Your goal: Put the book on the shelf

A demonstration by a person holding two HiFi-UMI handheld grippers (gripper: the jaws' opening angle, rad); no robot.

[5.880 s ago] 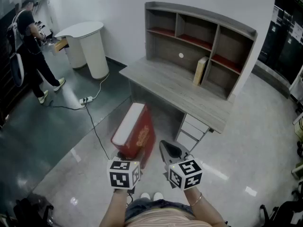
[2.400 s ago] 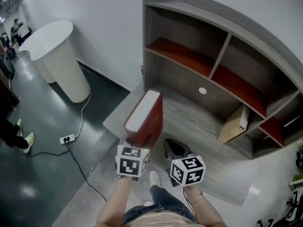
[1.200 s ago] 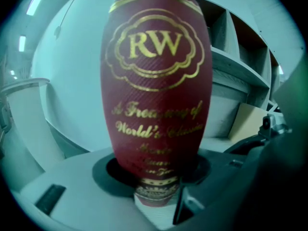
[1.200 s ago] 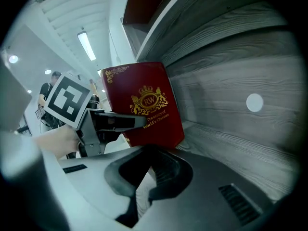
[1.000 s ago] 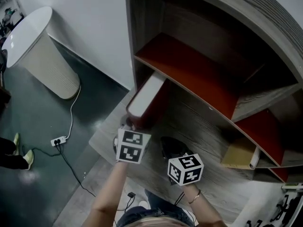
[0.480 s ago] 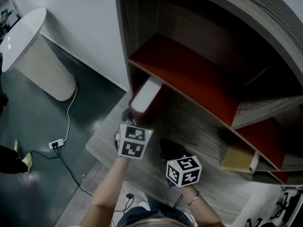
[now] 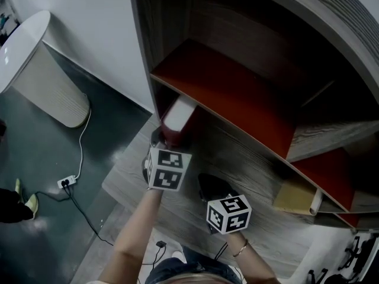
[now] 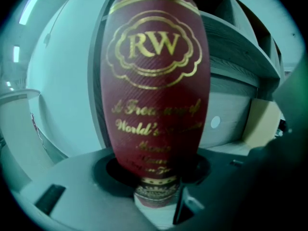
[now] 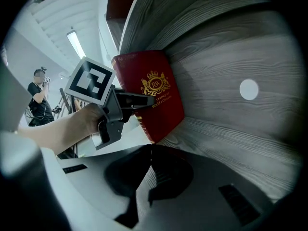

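The book point(image 7: 177, 119) is dark red with gold print and a white page edge. My left gripper point(image 7: 161, 142) is shut on its lower end and holds it upright. It stands under the red shelf board point(image 7: 231, 93), in the lower left compartment beside the shelf's left wall. Seen from the left gripper view, the book's cover point(image 8: 156, 81) fills the middle above the left gripper point(image 8: 156, 189). The right gripper view shows the book point(image 9: 151, 93) just above the grey desk top point(image 9: 231, 143), held by the left gripper point(image 9: 122, 105). My right gripper point(image 7: 210, 186) hangs shut and empty over the desk, to the book's right.
A tan box point(image 7: 299, 197) leans in the lower right compartment. A white cable-hole cap point(image 9: 249, 89) sits in the back panel. On the floor to the left are a white round stand point(image 7: 35, 70) and a power strip point(image 7: 68, 181) with its cord. A person point(image 9: 38, 95) stands far off.
My left gripper has carried the book forward and deeper under the red shelf board, close to the left wall. The right gripper has barely moved.
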